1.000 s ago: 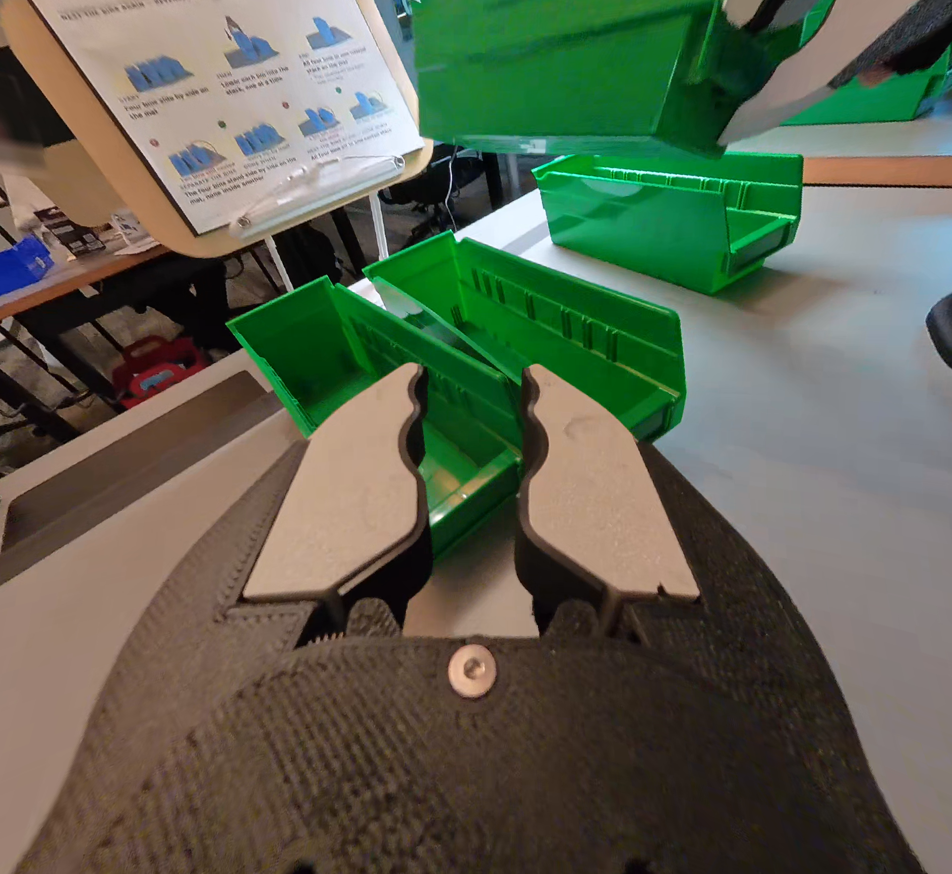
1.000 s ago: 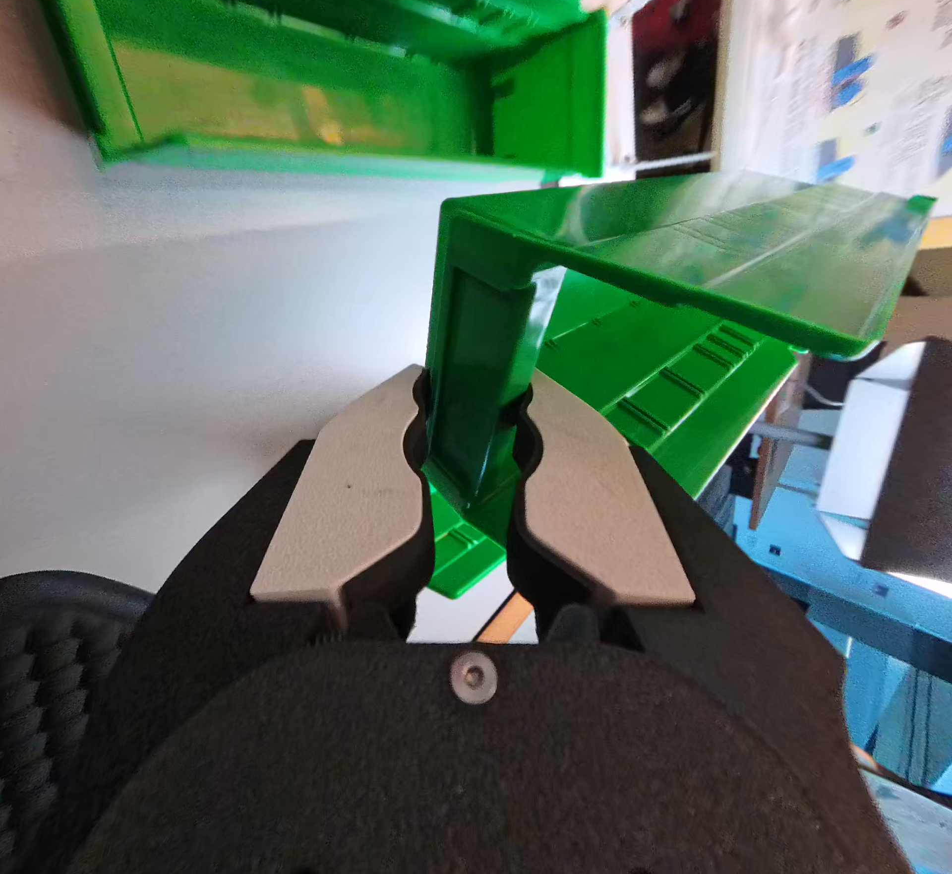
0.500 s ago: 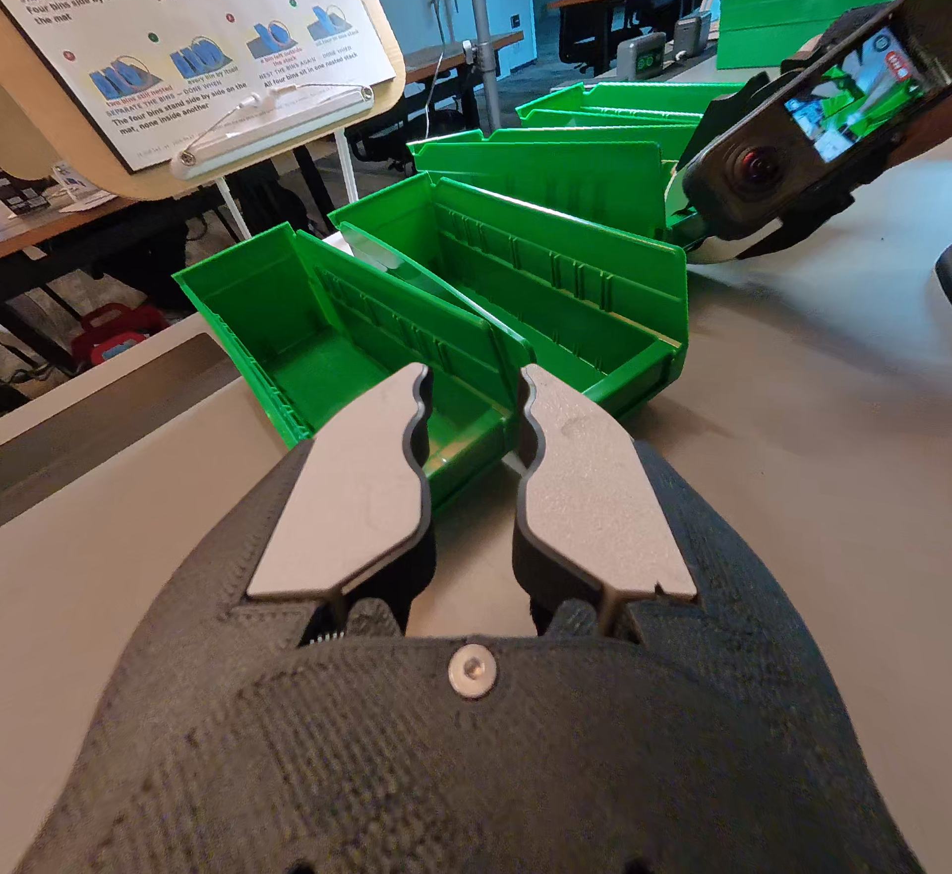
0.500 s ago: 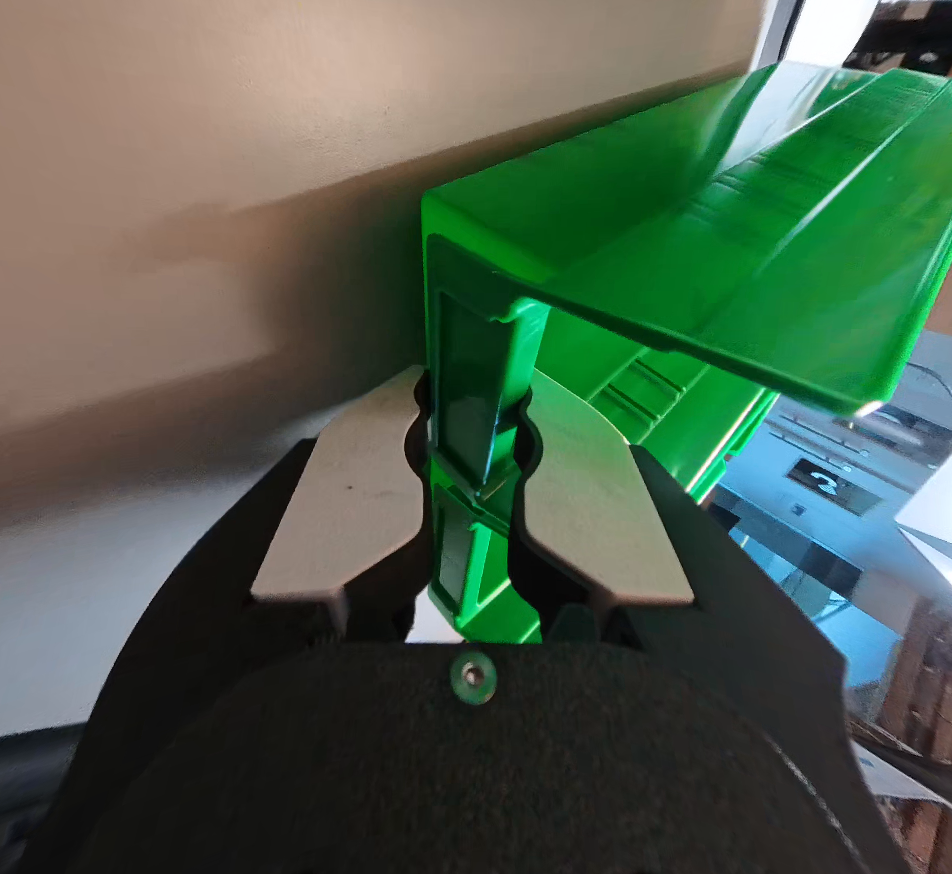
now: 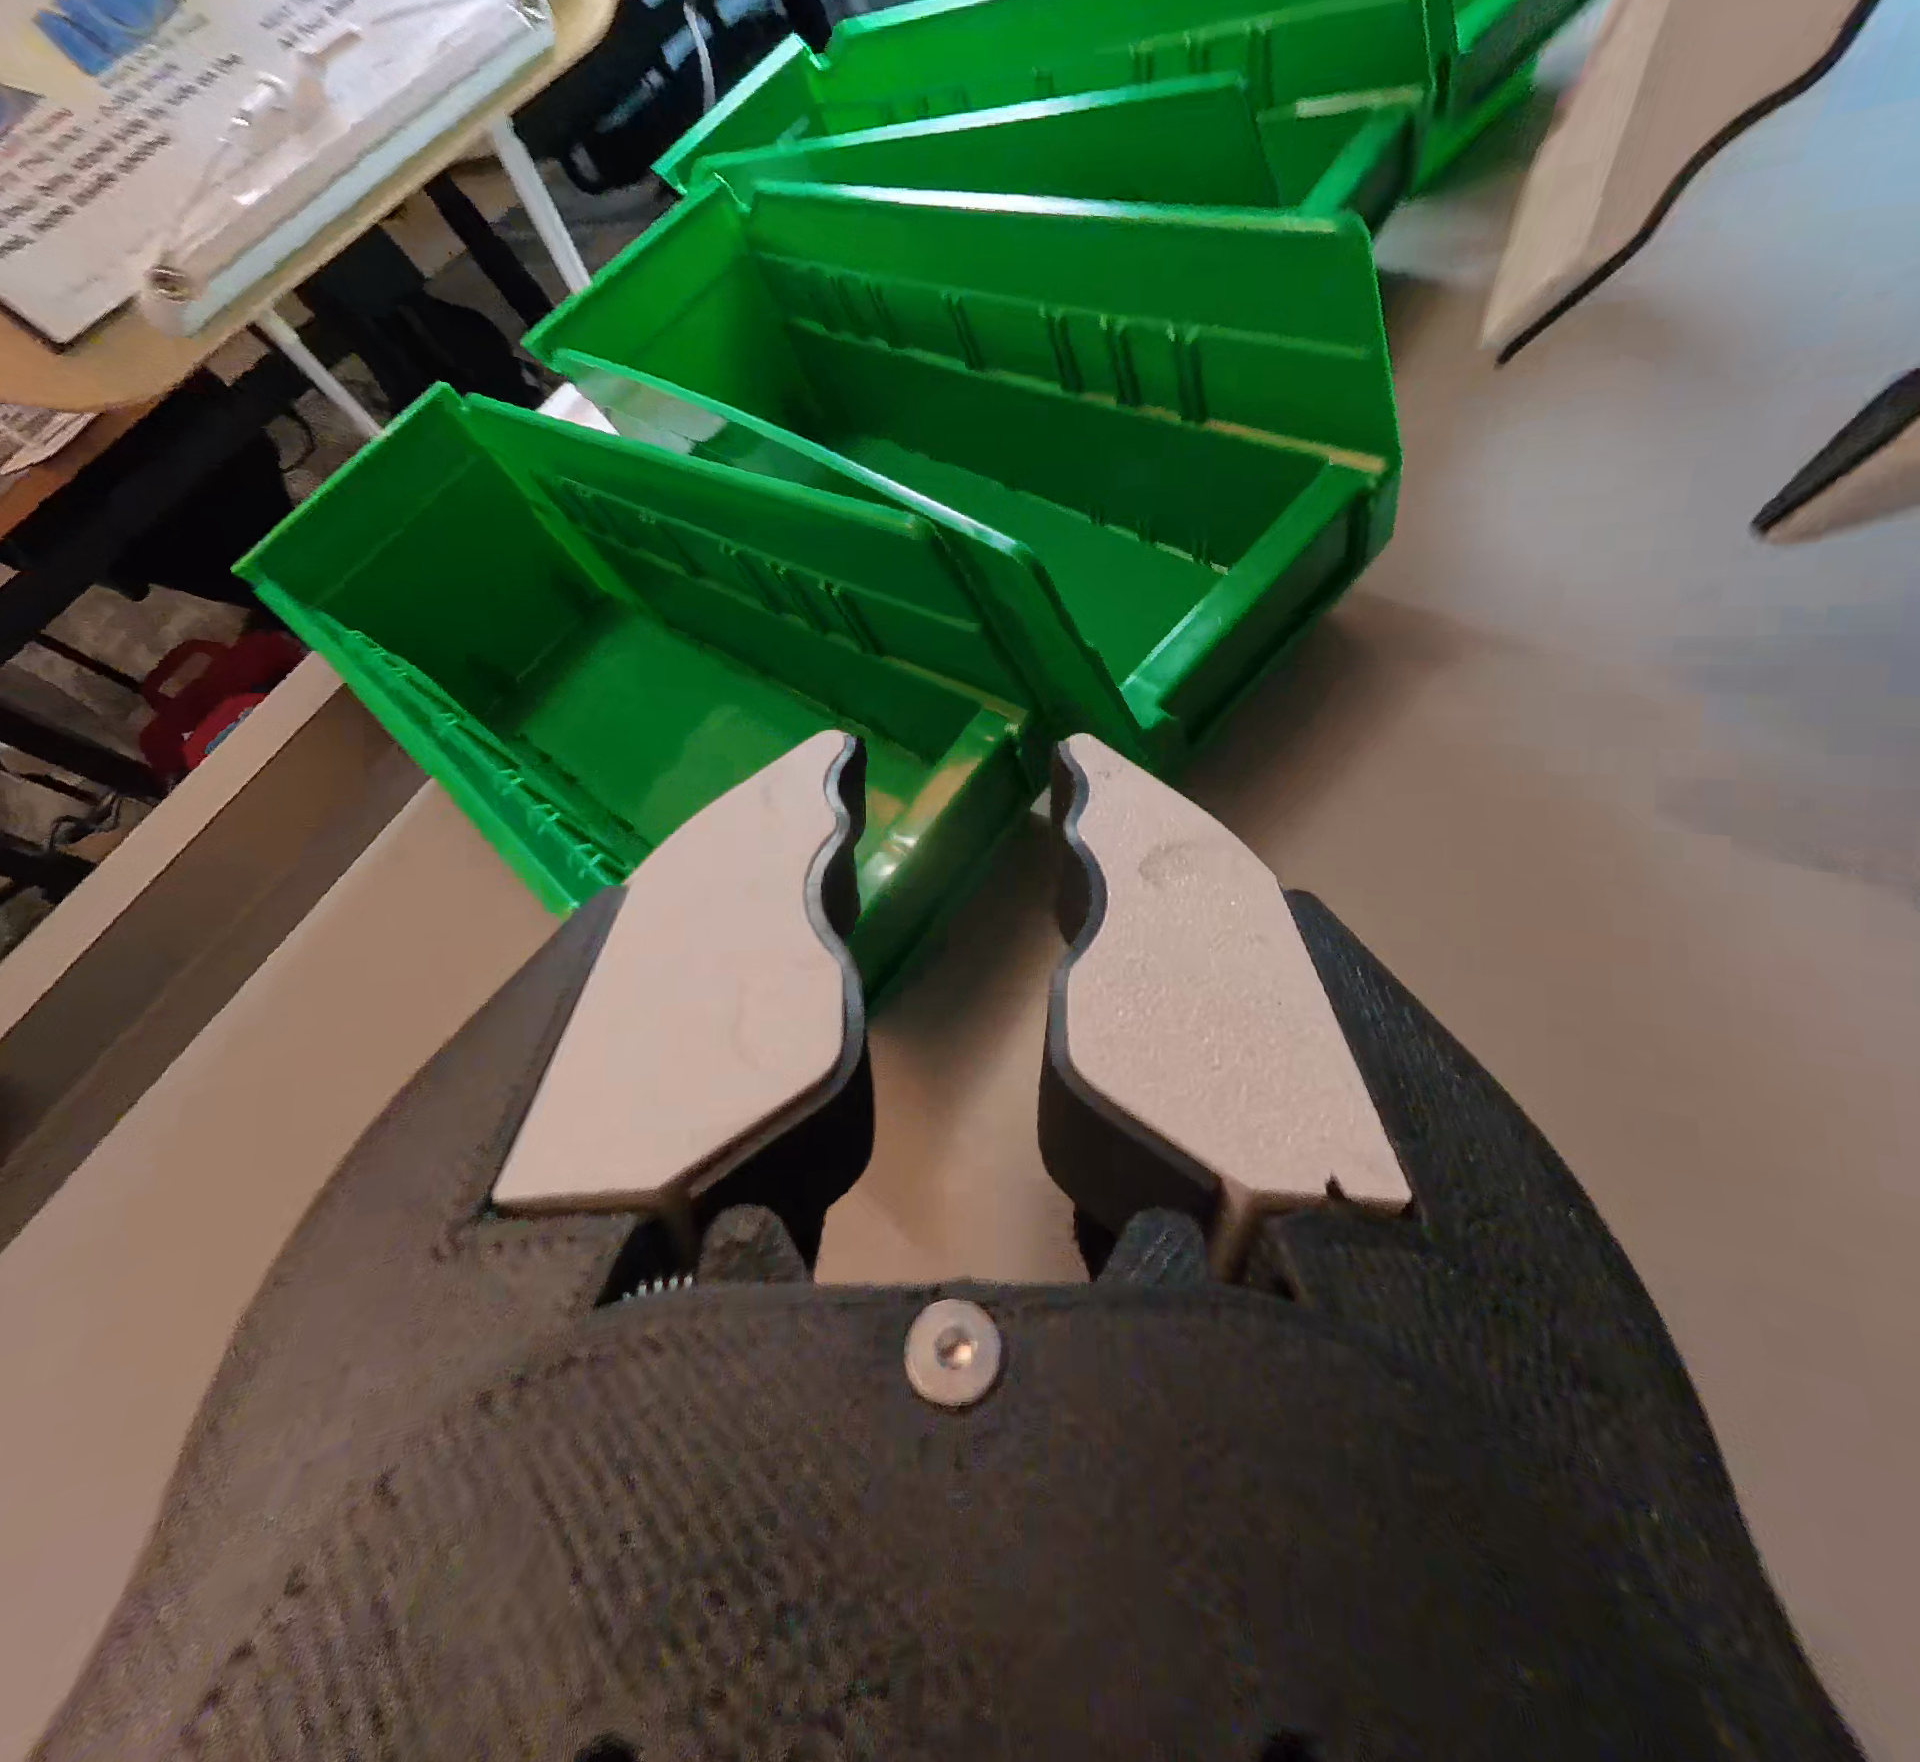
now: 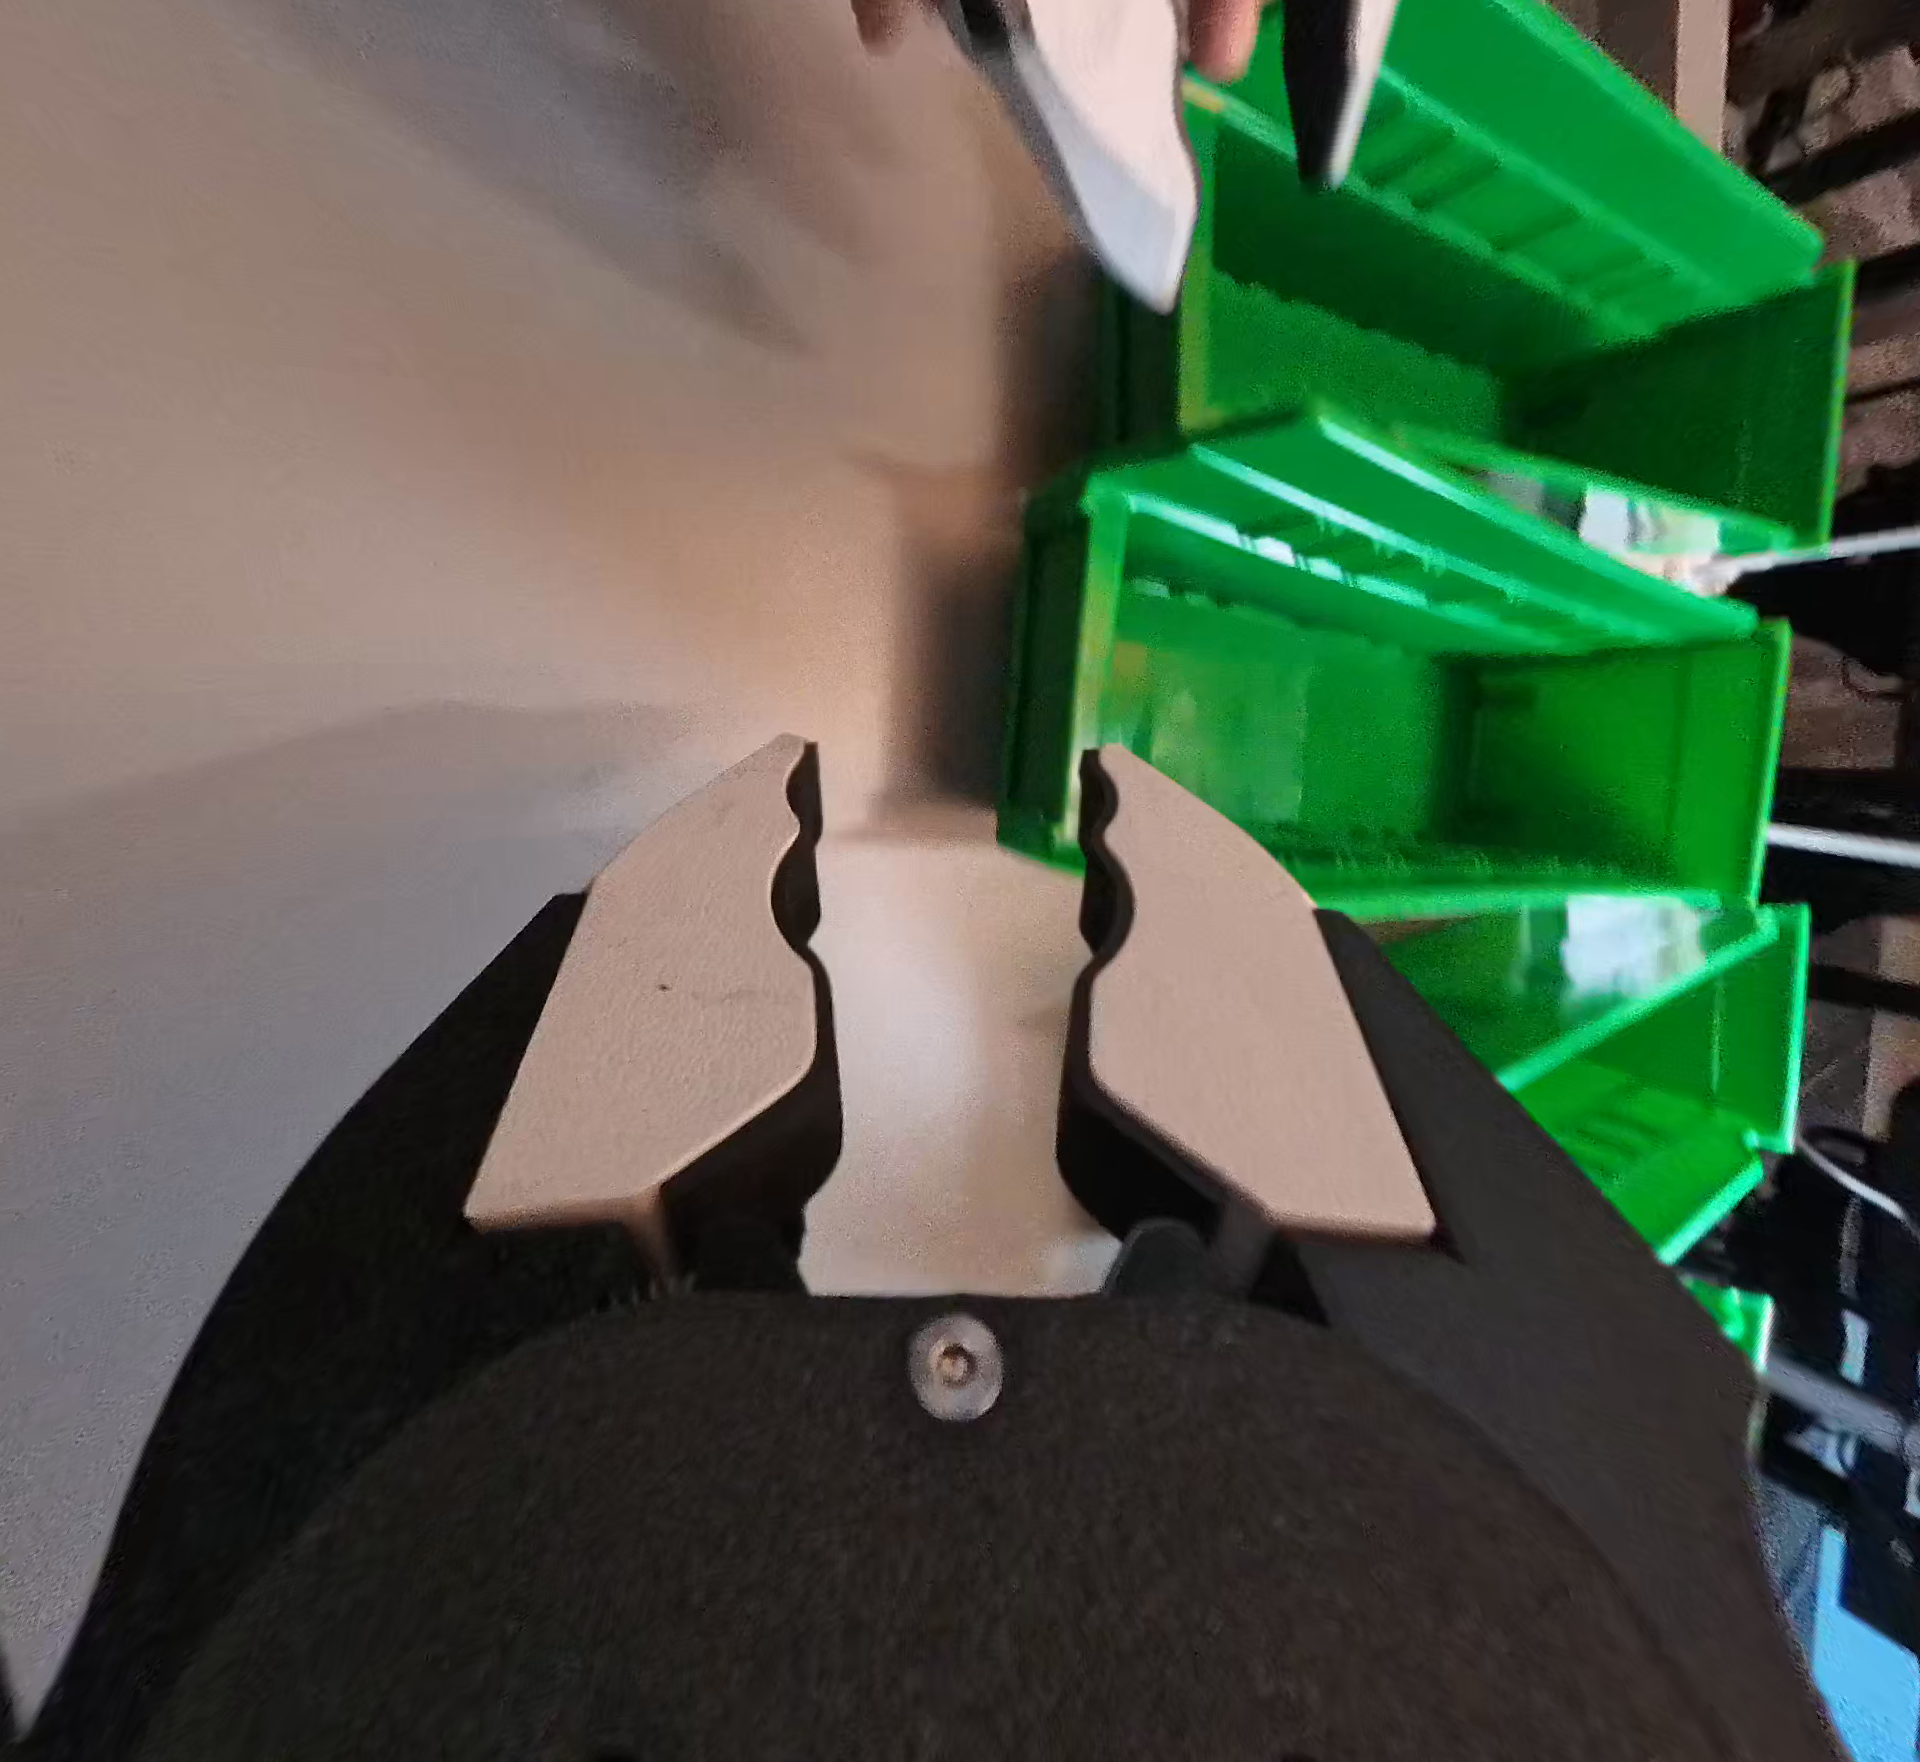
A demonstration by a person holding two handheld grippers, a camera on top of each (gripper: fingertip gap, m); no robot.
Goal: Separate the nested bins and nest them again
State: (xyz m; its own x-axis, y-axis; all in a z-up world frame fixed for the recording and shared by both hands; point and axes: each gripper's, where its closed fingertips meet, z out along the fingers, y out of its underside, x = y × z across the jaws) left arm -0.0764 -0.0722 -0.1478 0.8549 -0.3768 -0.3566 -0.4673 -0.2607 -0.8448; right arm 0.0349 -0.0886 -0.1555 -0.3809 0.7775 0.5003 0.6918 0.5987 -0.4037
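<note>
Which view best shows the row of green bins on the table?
The left wrist view: the row of green bins recedes upright from the open left gripper, interiors visible. The right wrist view shows the row sideways and blurred, partly cut off beyond the open right gripper.

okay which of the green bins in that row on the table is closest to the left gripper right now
The end bin at the near end of the row. Its front corner sits right at the tips of the open left gripper; the other bins line up behind it, farther away.
</note>
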